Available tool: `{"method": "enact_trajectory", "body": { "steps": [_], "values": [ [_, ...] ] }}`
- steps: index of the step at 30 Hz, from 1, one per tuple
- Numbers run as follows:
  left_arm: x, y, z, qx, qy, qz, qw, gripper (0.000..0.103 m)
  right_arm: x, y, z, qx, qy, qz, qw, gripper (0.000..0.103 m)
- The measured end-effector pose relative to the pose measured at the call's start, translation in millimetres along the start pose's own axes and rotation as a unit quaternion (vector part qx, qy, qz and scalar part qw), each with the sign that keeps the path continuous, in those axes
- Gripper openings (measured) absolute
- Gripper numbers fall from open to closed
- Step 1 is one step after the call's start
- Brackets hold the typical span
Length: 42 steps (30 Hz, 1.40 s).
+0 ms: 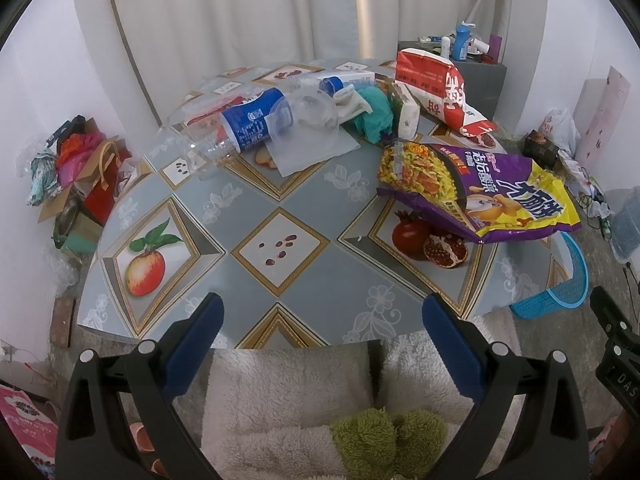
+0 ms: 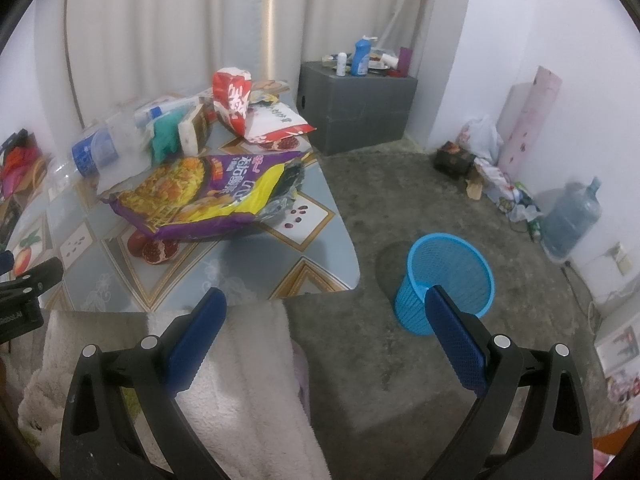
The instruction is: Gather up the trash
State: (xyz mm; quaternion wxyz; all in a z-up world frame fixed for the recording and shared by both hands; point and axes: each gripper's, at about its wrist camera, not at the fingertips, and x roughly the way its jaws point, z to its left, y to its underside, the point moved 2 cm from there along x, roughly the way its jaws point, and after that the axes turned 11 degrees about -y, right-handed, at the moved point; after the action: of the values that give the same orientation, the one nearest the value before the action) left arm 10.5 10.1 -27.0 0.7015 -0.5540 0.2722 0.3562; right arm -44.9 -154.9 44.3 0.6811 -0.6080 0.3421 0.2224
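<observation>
Trash lies on the far half of a table [image 1: 304, 304] with a fruit-print cloth: a purple and yellow snack bag [image 1: 480, 188] [image 2: 208, 196], a red and white bag [image 1: 436, 88] [image 2: 236, 100], a clear bottle with a blue label [image 1: 236, 128] [image 2: 90, 152], a clear plastic cup [image 1: 312, 120], a teal wrapper [image 1: 372, 114] and a small carton [image 1: 406, 110]. A blue mesh bin [image 2: 448, 280] [image 1: 560, 284] stands on the floor right of the table. My left gripper [image 1: 322, 314] is open over the table's near edge, empty. My right gripper [image 2: 326, 308] is open and empty, between table corner and bin.
A person's lap in white fleece [image 1: 288, 408] is below both grippers. A grey box [image 2: 356, 108] with toiletries stands behind the table. Bags and boxes [image 1: 76, 176] pile up on the floor at left. A water jug [image 2: 572, 216] and clutter line the right wall.
</observation>
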Motion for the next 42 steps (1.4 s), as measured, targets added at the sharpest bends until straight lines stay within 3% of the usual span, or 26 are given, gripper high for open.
{"method": "enact_trajectory", "body": {
  "steps": [12,18,23,28,31,34,42],
  "values": [
    [2,5,-3,0.002,0.010,0.001,0.9999,0.097,8,-3,12,0.007,-0.007,-0.007,1.000,0.095],
    [-5,17,-5,0.031,0.029,-0.007,0.9991,0.097,16,-6,23,0.021,-0.024,-0.021,0.999,0.095],
    [0,28,-4,0.041,0.079,0.008,0.9960,0.097,21,-13,30,0.021,-0.033,-0.042,0.998,0.095],
    [10,30,6,0.017,0.114,0.028,0.9930,0.097,24,-16,26,0.005,-0.056,-0.056,0.997,0.095],
    [14,30,13,-0.005,0.169,0.033,0.9851,0.097,31,-18,28,0.014,-0.091,-0.052,0.994,0.095],
    [18,27,19,-0.024,0.235,0.026,0.9714,0.097,37,-21,28,0.035,-0.118,-0.042,0.991,0.095],
    [32,-3,26,-0.039,0.243,-0.001,0.9692,0.097,41,-27,18,0.091,-0.169,-0.030,0.981,0.095]
  ]
}}
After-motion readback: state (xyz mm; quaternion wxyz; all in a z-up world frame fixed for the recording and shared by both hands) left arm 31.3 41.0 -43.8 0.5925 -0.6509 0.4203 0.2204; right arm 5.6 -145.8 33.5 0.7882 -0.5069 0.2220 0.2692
